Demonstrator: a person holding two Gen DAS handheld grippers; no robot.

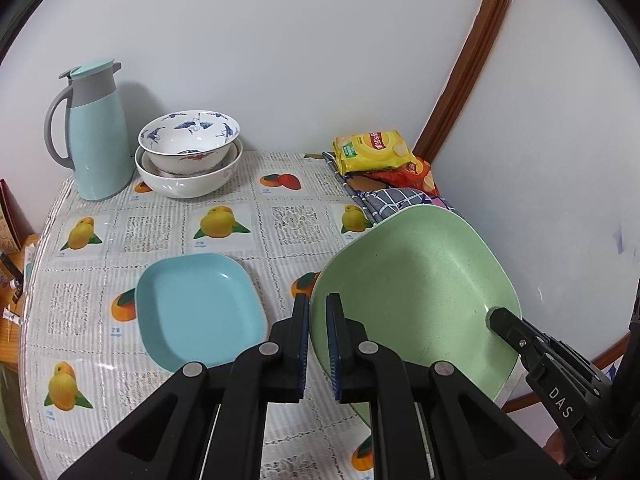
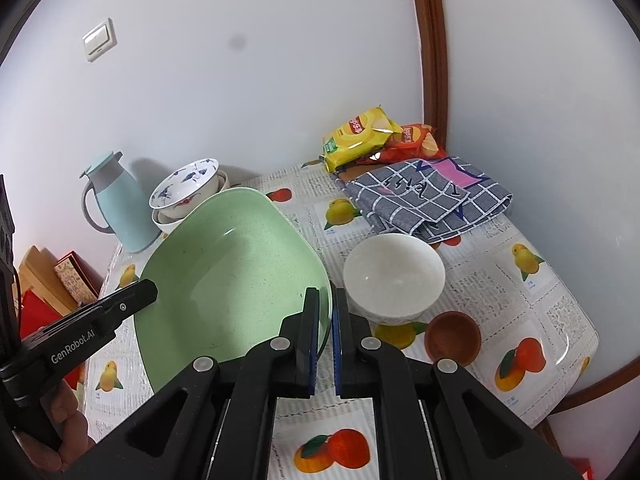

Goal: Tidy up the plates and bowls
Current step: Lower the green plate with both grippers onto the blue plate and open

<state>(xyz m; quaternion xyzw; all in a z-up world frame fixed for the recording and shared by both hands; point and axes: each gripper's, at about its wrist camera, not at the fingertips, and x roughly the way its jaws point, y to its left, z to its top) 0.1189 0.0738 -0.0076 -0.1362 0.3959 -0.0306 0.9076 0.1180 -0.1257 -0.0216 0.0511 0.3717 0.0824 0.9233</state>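
Observation:
A large green square plate [image 1: 420,288] is held tilted above the table by both grippers. My left gripper [image 1: 318,312] is shut on its left rim. My right gripper [image 2: 326,308] is shut on its right rim, with the plate [image 2: 236,268] filling the left of that view. A smaller blue square plate [image 1: 200,310] lies flat on the table to the left of the green one. A blue-patterned bowl [image 1: 190,136] is nested in a white bowl [image 1: 188,182] at the back by the wall. A plain white bowl [image 2: 394,274] and a small brown bowl [image 2: 452,338] stand on the table at the right.
A light blue thermos jug [image 1: 96,132] stands at the back left corner. Yellow and red chip bags [image 2: 360,134] and a folded checked cloth [image 2: 428,200] lie at the back right. The table with the fruit-print cover [image 1: 160,232] ends in a curved edge at left and right.

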